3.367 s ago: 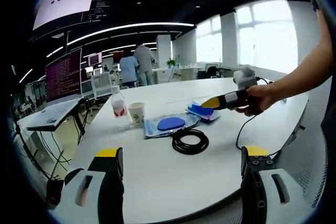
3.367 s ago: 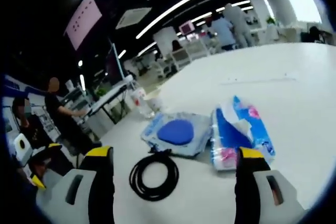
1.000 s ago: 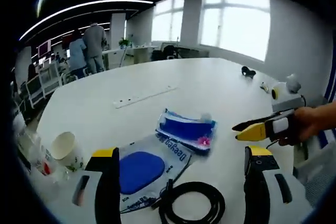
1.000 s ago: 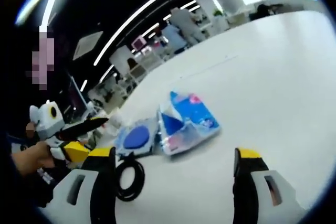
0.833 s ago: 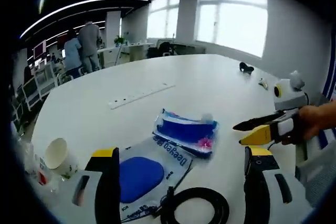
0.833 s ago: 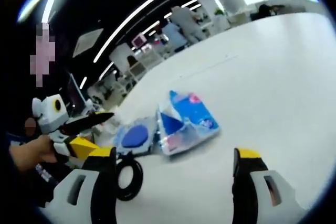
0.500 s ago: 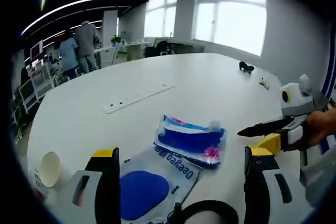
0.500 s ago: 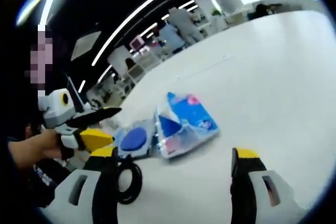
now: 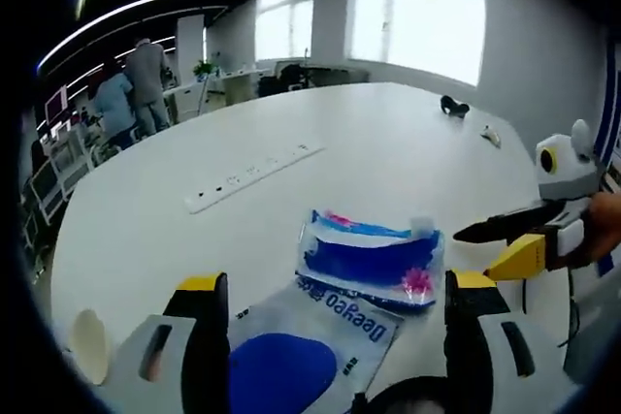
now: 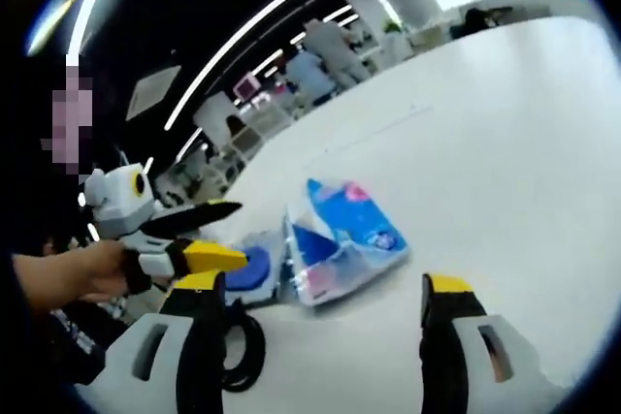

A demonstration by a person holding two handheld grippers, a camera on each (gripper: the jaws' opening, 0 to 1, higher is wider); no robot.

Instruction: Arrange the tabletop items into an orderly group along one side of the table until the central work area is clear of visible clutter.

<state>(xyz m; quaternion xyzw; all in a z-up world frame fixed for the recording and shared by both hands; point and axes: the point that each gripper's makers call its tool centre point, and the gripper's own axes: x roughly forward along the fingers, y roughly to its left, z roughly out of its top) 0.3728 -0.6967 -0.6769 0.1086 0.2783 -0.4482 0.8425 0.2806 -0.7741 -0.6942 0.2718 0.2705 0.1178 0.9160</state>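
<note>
In the left gripper view, the left gripper hangs low over the white table with its two jaws spread wide and nothing between them. Right between the jaws lies a flat plastic pouch with a blue round pad inside. It looks thin, floppy and slick, so it would be best to pinch it at a free edge and slide it along. At the very bottom peeks part of a black cable coil. It is bendy and light, and a grip across the bundled loops should keep it together.

Just past the pouch, touching or nearly touching its far edge, sits a blue tissue pack. It looks soft, squashy and light. A gentle squeeze across its short sides should hold it, but a hard squeeze would crush it.

To the side of the pack comes the right gripper, held by a hand, its jaws a little apart and empty.

In the right gripper view, the right gripper is also wide open, with the tissue pack just ahead and the cable coil by one jaw.

A paper cup stands near the table's edge. It is light and would tip easily.

Farther off lies a white power strip, stiff and long. People stand far behind.
</note>
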